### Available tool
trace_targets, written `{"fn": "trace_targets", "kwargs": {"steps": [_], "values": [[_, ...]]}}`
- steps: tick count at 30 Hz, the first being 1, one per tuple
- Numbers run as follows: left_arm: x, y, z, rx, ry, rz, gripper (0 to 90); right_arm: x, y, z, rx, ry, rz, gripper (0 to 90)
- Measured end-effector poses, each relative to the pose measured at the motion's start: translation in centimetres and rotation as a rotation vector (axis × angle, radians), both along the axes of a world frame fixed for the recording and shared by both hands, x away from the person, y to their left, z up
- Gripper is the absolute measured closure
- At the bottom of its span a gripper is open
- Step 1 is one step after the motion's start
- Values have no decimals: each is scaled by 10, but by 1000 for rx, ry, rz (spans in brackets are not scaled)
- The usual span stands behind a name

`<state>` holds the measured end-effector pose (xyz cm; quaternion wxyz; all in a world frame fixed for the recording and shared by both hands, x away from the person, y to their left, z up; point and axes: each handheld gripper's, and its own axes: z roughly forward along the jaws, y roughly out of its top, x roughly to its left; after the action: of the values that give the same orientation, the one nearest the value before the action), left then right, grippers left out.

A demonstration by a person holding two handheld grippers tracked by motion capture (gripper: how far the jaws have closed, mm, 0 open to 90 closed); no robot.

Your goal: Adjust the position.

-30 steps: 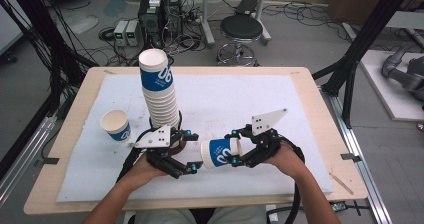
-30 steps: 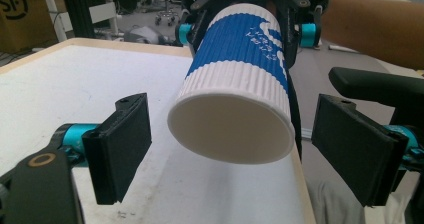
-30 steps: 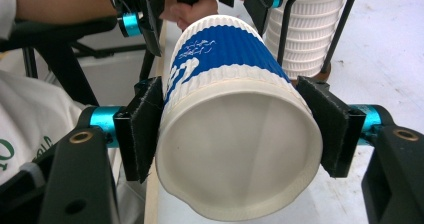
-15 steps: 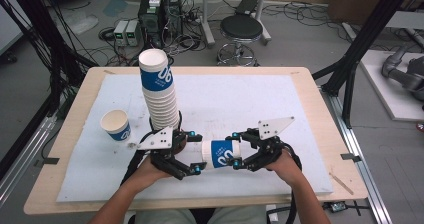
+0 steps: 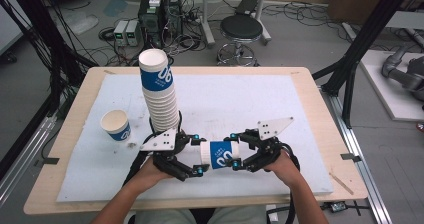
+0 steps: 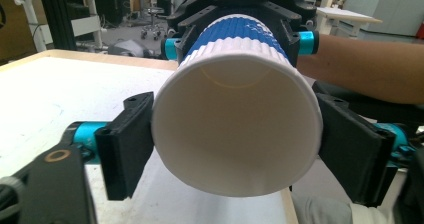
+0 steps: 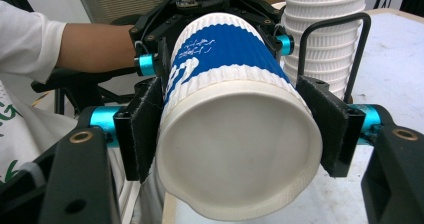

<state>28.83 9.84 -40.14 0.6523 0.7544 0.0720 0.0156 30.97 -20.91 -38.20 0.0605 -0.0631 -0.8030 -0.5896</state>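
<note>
— Where does the high view sit?
— Above the person's edge of the counter (image 5: 310, 114), looking forward and down, far enough to take in the whole top.
— And the two gripper views?
— Each rides low on its own tongs, facing the other, very close to the paper cup (image 6: 235, 129).
— What do they share?
— That cup (image 7: 235, 134); the high view sees it mid-counter (image 5: 221, 154).

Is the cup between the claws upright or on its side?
On its side: the cup lies level, mouth toward the left claw, base toward the right claw.
</note>
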Motion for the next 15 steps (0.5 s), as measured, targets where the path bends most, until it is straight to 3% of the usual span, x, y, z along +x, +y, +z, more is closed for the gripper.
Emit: {"fn": "trace_targets", "kwargs": {"steps": [9, 12, 13, 15], "values": [[-1, 1, 2, 40, -9, -4, 308, -1, 2, -1, -37, 0, -7, 314], [-1, 1, 5, 61, -12, 0, 311, -2, 2, -2, -37, 6, -19, 273], [0, 1, 6, 77, -7, 6, 312, -2, 3, -1, -36, 7, -41, 203], [0, 2, 7, 83, -4, 7, 312, -3, 2, -1, -38, 12, -50, 195]]}}
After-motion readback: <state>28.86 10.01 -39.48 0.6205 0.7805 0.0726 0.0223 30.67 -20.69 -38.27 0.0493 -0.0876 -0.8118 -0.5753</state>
